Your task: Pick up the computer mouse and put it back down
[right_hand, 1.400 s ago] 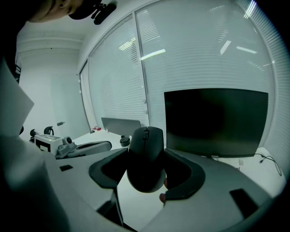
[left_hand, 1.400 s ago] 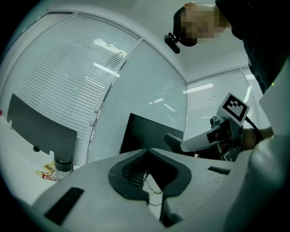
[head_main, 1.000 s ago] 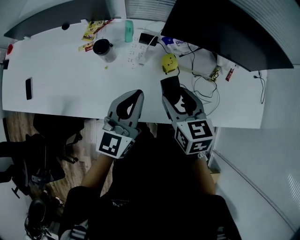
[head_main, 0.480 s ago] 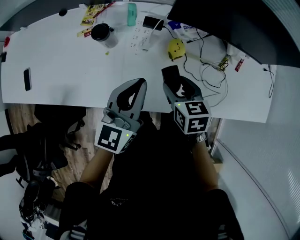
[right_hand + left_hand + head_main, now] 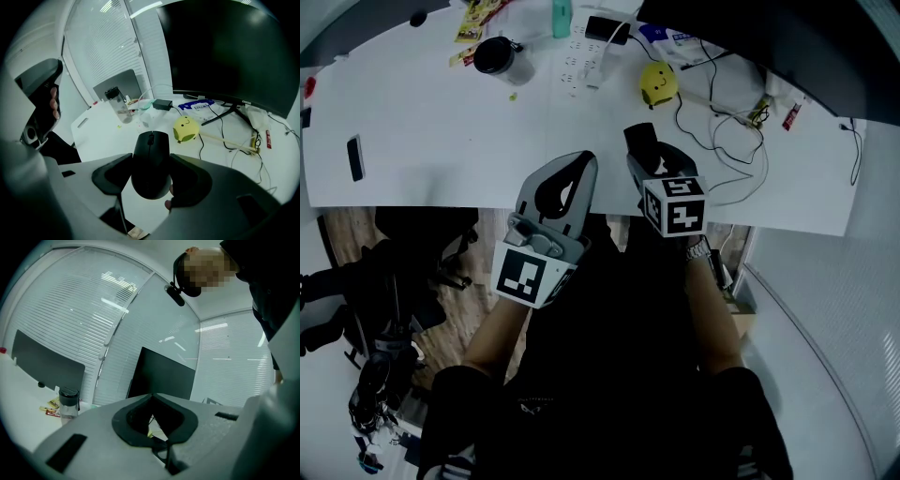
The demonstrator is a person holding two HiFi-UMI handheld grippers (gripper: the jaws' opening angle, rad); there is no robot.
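My right gripper (image 5: 645,150) clamps the black computer mouse (image 5: 150,157) between its jaws over the near edge of the white desk (image 5: 431,141), while my left gripper (image 5: 583,162) hovers beside it, jaws closed on nothing.

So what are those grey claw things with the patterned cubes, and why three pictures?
Those are grippers, pinching tools a person holds, one in each hand; the cubes are part of them. One picture comes from a camera on the person's head, looking down. The other two come from cameras riding on the grippers. The right gripper pinches a black computer mouse. The left gripper is shut on nothing. On the white desk are a yellow smiley toy, a bottle, a phone and cables, with a dark monitor behind.
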